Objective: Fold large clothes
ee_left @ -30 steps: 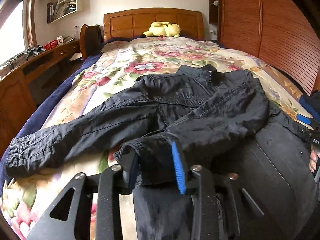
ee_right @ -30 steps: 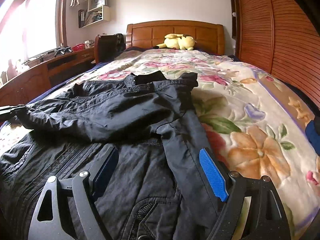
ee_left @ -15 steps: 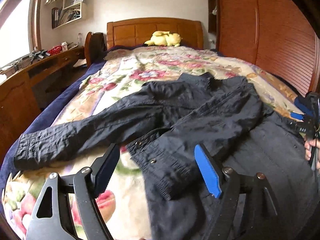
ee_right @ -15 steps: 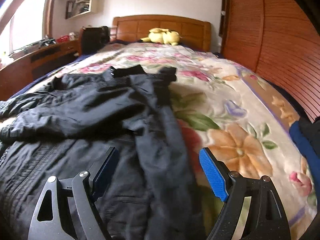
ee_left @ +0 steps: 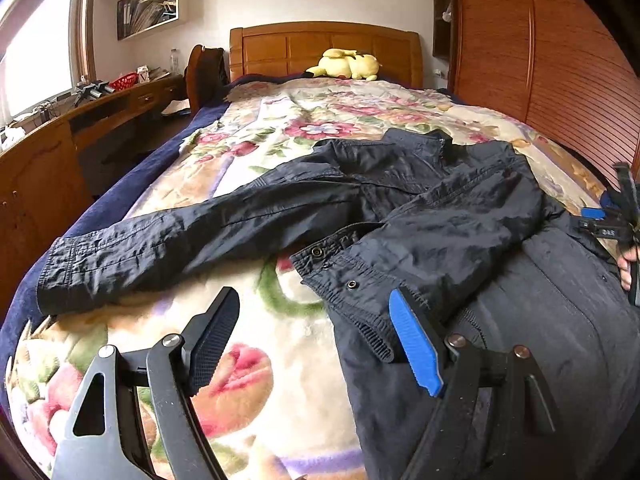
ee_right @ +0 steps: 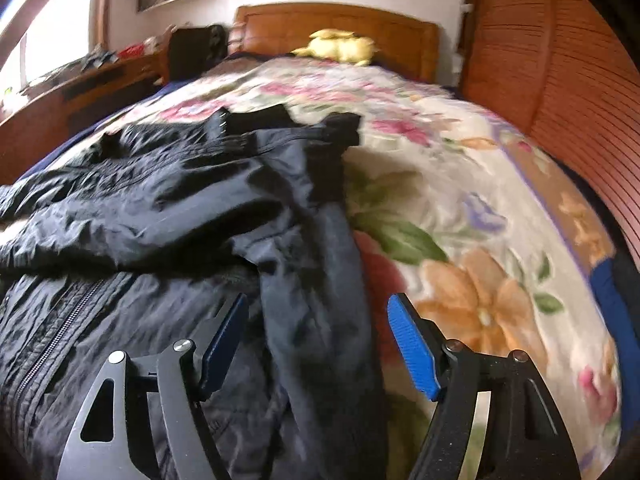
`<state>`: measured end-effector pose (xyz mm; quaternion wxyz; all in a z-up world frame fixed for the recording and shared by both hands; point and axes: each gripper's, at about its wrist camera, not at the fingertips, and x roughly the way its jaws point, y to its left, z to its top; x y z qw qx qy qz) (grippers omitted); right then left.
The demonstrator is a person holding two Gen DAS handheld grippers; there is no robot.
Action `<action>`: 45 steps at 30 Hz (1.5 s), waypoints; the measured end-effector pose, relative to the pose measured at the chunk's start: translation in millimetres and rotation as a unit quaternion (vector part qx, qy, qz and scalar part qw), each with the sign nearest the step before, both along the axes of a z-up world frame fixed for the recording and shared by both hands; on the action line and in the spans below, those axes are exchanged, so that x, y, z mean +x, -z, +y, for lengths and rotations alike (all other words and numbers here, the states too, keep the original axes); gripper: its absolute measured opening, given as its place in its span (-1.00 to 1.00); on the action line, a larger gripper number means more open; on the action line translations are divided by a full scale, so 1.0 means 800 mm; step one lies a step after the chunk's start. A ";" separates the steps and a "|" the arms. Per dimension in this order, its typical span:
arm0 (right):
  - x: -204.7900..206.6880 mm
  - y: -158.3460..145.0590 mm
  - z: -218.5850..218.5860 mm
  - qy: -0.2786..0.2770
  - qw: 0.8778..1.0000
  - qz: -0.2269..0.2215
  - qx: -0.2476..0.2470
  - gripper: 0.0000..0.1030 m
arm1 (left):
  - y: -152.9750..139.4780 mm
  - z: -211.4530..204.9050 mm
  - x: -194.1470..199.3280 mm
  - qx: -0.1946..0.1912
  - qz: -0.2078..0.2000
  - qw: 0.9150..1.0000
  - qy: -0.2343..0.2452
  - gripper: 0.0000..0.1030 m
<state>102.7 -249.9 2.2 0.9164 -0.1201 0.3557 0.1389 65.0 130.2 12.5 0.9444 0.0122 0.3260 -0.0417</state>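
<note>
A black jacket (ee_left: 440, 216) lies front up on the floral blanket (ee_left: 280, 128). One sleeve (ee_left: 160, 240) stretches out to the left. The other is folded across the chest, its snap-button cuff (ee_left: 344, 280) lying loose just past my left gripper (ee_left: 312, 308), which is open and holds nothing. In the blurred right wrist view my right gripper (ee_right: 316, 312) straddles a ridge of cloth along the jacket's (ee_right: 180, 208) right edge. Its jaws are closing, and the pads stand clear of the cloth. That gripper (ee_left: 616, 220) and a hand also show at the left wrist view's right edge.
A yellow plush toy (ee_left: 346, 65) rests by the wooden headboard (ee_left: 320, 48). A wooden desk (ee_left: 100, 108) and a chair with a dark bag (ee_left: 206, 72) stand left of the bed. A slatted wooden wardrobe (ee_left: 560, 60) runs along the right side.
My left gripper let go of the folded sleeve's cuff, opened wide and drew back to the left. My right gripper slid right to the jacket's edge and its jaws narrowed a little.
</note>
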 end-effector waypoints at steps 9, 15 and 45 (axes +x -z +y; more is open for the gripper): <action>0.076 0.016 0.043 -0.040 0.994 0.032 -0.098 -0.30 | -0.007 -0.018 -0.002 -0.007 -0.008 1.000 0.015 0.52; 0.097 0.000 0.009 0.015 0.993 -0.004 -0.121 -0.93 | -0.014 -0.030 -0.007 -0.004 -0.015 0.999 0.031 0.52; 0.005 0.032 0.101 -0.126 0.992 0.009 0.011 0.48 | 0.007 0.128 0.018 0.012 0.007 0.996 -0.085 0.52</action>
